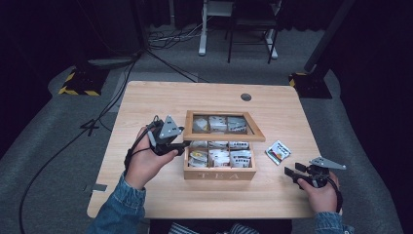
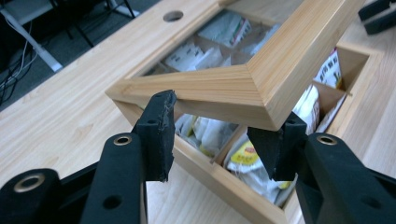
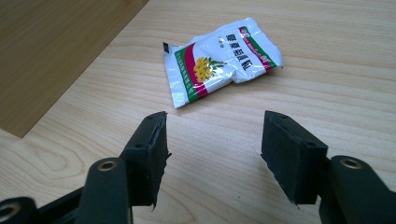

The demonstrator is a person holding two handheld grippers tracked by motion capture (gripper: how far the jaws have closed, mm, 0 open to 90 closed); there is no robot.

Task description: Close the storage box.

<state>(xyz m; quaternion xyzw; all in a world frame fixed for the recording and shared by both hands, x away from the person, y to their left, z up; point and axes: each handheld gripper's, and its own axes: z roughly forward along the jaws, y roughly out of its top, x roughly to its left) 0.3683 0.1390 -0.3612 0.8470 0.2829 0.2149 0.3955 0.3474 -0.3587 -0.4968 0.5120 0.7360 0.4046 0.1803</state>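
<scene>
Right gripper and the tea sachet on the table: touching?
Apart. The right gripper view shows bare table between the open right gripper and the tea sachet lying ahead of its jaws.

I see the wooden tea box point(image 1: 219, 174) with its glass-paned lid point(image 1: 224, 125) half raised at table centre; the white, green-and-red sachet point(image 1: 278, 151) lies flat at its three o'clock.

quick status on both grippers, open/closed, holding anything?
Left gripper: open, jaws astride the corner of the tea box lid, not pressing it.
Right gripper: open, empty, aimed at the sachet on the table.
</scene>
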